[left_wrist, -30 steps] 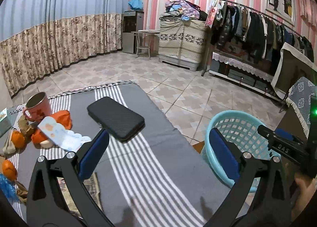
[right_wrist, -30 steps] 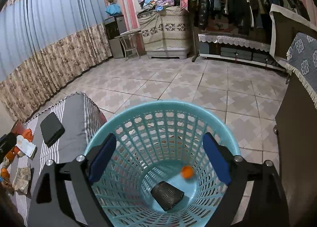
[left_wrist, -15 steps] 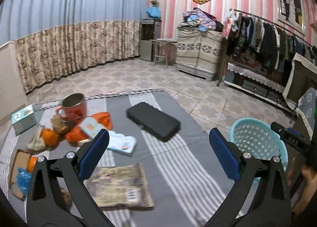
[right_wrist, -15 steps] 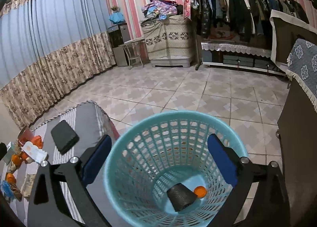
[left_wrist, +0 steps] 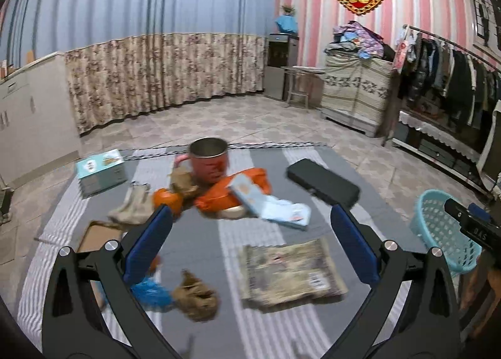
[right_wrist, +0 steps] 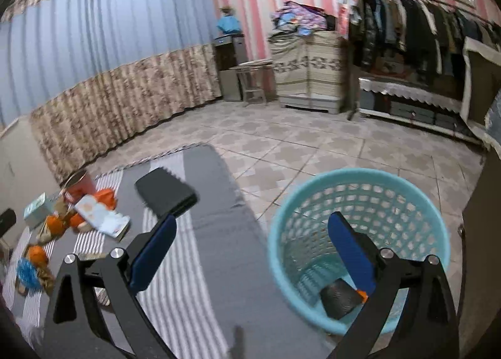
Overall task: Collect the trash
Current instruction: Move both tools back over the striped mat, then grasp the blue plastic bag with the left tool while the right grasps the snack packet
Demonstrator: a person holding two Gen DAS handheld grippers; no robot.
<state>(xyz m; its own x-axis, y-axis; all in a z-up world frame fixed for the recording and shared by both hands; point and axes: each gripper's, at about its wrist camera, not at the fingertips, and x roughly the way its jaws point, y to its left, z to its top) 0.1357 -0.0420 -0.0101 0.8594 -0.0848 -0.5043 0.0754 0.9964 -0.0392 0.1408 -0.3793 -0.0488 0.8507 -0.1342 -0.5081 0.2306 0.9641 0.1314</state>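
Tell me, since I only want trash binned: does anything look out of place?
Yes. A red mug stands upright amid wrappers and orange peel on the striped cloth, and a black case lies nearby; neither looks like trash.

Dim indoor light, bluish cast. Strong fisheye bending, black corners. Motion blur throughout, heaviest around the teal basket [right_wrist: 360,227]; faint shadows left of it.

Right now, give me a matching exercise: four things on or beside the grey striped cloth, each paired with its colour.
Things:
1. mug
2. basket
3. flat case
4. crumpled ball near the left gripper

Colours:
A. black
B. bright blue
C. pale turquoise
D. red

Pairs: 1-D, 2-C, 3-A, 4-B
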